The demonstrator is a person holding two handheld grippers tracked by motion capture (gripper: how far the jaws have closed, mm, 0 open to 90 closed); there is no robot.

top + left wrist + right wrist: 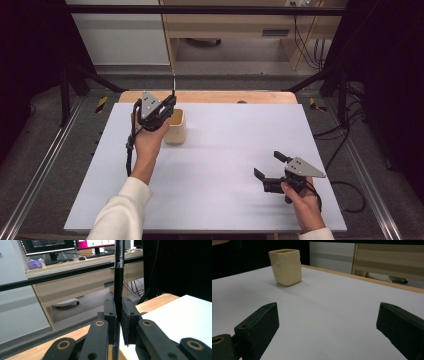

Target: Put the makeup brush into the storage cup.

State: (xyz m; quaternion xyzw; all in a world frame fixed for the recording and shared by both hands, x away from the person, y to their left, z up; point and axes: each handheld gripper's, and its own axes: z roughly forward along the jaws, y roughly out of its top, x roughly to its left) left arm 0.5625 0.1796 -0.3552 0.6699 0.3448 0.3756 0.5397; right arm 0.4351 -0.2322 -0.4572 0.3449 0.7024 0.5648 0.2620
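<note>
The thin dark rod [119,277] stood upright between the jaws of the left gripper [165,107], which were closed on its lower part; in the high view it rose above the gripper's far side, just over the left rim of the cream cup [175,127]. The cup stood upright on the white board [225,165] toward its far left, and in the right gripper view its mouth [284,251] was open, with the inside not visible. Judged from this, the pick-up was complete and the rod was in position above the cup; lowering it inside and releasing it remained. The right gripper [272,167] hovered low near the board's near right, jaws wide apart and holding nothing. No brand, label or legible writing appeared on the rod, cup or grippers; the distant monitors [47,246] showed nothing readable.
</note>
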